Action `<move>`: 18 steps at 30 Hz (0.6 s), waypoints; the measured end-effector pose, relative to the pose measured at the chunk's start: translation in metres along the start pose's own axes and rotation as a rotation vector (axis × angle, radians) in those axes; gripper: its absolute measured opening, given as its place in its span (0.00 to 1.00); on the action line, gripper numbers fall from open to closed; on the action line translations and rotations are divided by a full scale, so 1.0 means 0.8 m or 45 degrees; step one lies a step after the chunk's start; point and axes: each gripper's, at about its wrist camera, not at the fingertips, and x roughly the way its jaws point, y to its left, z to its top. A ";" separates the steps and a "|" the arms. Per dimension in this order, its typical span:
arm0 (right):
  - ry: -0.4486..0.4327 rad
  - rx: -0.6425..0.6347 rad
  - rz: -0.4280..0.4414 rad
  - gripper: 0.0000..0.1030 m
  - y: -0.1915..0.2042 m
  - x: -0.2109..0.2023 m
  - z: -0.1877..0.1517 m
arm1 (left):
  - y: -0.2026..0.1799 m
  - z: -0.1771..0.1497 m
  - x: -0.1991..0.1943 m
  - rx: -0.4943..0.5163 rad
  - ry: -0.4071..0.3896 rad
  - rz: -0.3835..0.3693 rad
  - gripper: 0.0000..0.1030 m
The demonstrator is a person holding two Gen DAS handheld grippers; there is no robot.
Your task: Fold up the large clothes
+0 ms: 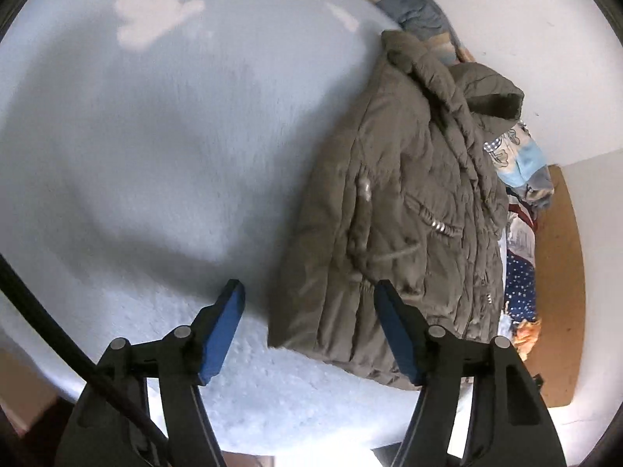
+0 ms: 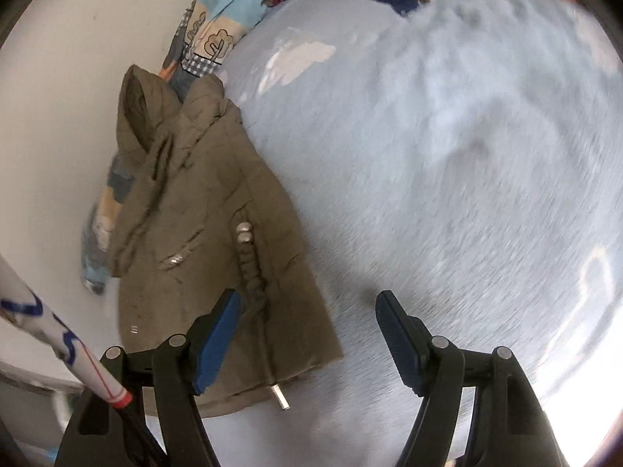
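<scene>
Nowhere legible writing on jacket (image 1: 393, 210)

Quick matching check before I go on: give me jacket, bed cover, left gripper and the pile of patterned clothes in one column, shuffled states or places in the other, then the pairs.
1. jacket
2. bed cover
3. left gripper
4. patterned clothes

A. heaped along the wall behind the jacket
B. olive, folded, lying flat
C. open, holding nothing
D. pale blue, spread under everything

Pairs: 1-B, 2-D, 3-C, 4-A
</scene>
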 end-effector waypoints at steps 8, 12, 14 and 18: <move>0.034 0.054 0.018 0.75 0.002 0.020 -0.011 | -0.021 -0.025 0.017 0.056 -0.015 -0.021 0.66; 0.055 0.012 0.050 0.57 0.017 0.037 -0.016 | -0.041 -0.031 0.024 0.172 -0.049 0.012 0.50; 0.057 -0.060 0.044 0.33 0.030 0.043 -0.023 | -0.058 -0.034 0.030 0.269 -0.075 0.073 0.31; -0.077 -0.384 -0.226 0.19 0.086 0.030 -0.045 | -0.091 -0.059 0.028 0.483 -0.190 0.286 0.26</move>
